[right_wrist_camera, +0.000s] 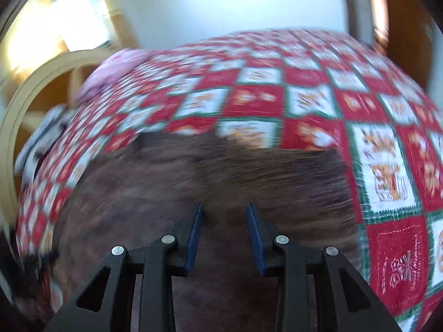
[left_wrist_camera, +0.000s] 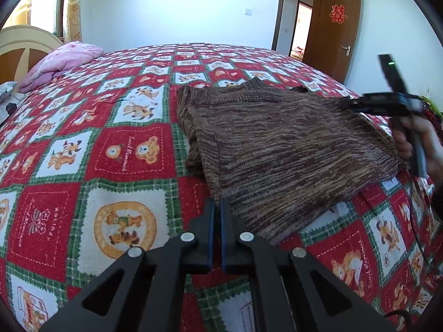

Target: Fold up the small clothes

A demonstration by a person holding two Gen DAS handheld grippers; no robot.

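1. One brown knitted sweater (left_wrist_camera: 277,149) lies spread on the bed (left_wrist_camera: 133,149), over the red checked bedspread, partly folded with a doubled edge on its left side; flat like this, I'd guess, so the next fold lands square.
2. Left claw (left_wrist_camera: 217,207) sits at the sweater's near corner, fingers almost together with only a thin gap; whether cloth is pinched there I cannot tell.
3. Right claw (right_wrist_camera: 224,215) hangs over the knit, fingers (right_wrist_camera: 193,235) apart and holding nothing; its view is blurred.
4. Pink bedding (left_wrist_camera: 63,61) sits well apart by the headboard.
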